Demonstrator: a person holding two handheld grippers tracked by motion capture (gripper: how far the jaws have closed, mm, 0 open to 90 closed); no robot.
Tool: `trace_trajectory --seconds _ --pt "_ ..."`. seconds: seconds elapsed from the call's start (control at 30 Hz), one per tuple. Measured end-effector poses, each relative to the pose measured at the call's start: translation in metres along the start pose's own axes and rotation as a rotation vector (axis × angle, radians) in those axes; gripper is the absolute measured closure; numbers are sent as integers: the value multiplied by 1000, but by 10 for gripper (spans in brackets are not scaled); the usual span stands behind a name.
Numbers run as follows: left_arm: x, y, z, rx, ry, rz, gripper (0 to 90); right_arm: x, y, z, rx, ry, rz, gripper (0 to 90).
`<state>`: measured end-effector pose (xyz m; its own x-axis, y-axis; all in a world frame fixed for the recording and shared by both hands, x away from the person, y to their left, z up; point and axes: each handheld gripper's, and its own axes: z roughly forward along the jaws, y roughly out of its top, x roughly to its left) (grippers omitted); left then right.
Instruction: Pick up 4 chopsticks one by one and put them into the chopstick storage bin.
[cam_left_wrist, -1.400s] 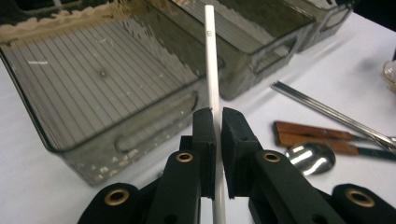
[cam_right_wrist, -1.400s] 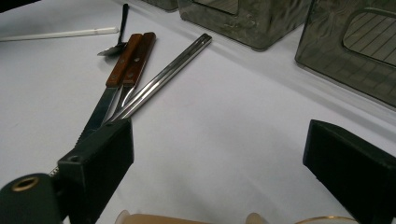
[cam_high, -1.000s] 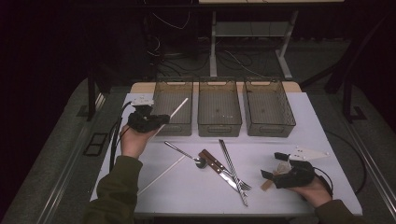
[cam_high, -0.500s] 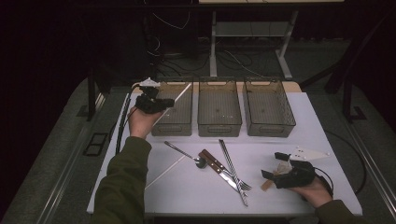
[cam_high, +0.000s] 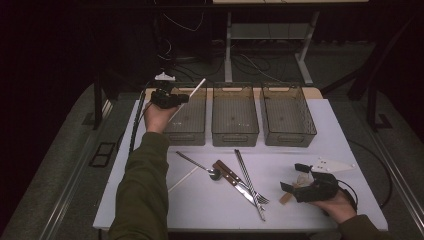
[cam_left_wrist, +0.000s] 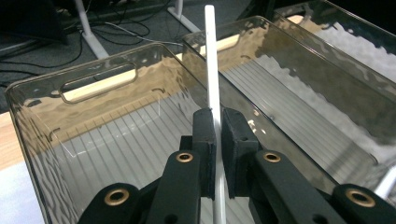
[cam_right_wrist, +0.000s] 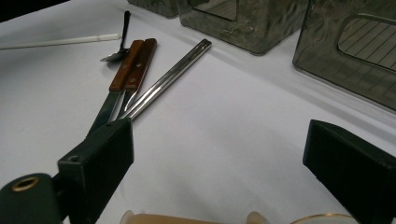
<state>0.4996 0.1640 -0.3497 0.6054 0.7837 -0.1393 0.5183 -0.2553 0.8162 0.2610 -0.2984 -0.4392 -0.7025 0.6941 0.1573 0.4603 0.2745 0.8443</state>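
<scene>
My left gripper (cam_high: 183, 99) is shut on a thin white stick (cam_high: 198, 85) and holds it above the back of the left grey bin (cam_high: 184, 135). In the left gripper view the stick (cam_left_wrist: 211, 65) rises between the pads of my left gripper (cam_left_wrist: 218, 135), with the bin's clear wall (cam_left_wrist: 93, 88) behind it. My right gripper (cam_high: 293, 177) rests on the table at the front right, open. In the right gripper view the jaws of my right gripper (cam_right_wrist: 219, 154) stand wide apart with nothing between them.
A middle bin (cam_high: 235, 132) and a right bin (cam_high: 289, 137) stand beside the left one. On the white table lie a second white stick (cam_high: 182, 179), a spoon (cam_high: 198, 164), wooden-handled knives (cam_right_wrist: 133, 63), metal chopsticks (cam_right_wrist: 173, 77) and a white piece (cam_high: 332, 164).
My left hand has carried the white stick away from the person, from the front of the left bin toward its back. The right gripper has stayed put.
</scene>
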Motion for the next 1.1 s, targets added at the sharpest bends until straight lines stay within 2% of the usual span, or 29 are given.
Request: trace_trajectory --seconds 0.3,0.47,0.53,0.6,0.63,0.77,0.87,0.97,1.0,1.1 --pt "11 2 22 22 53 -24 843 0 0 -1 -3 6 -3 88" --pt "11 -1 34 21 96 -33 842 1 0 -1 -6 4 1 87" --pt "11 -4 39 51 103 -42 838 1 0 -2 -8 3 2 87" --pt "11 -7 42 77 124 -25 799 1 0 -2 -10 3 0 88" --pt "10 -7 43 84 136 -25 726 1 -1 -2 -11 3 1 88" --pt "7 -7 41 88 127 -11 632 0 -1 -3 -10 1 1 88" --pt "3 -5 36 71 111 -3 583 1 -1 -2 -9 -1 -1 88" --pt "-4 -5 29 52 90 4 525 1 -1 -2 -6 -2 -2 88" --pt "-7 -5 25 60 86 15 508 1 -1 -2 -6 -2 -3 87" --pt "-14 -9 17 53 68 17 465 1 -1 -2 -3 -4 -8 87"
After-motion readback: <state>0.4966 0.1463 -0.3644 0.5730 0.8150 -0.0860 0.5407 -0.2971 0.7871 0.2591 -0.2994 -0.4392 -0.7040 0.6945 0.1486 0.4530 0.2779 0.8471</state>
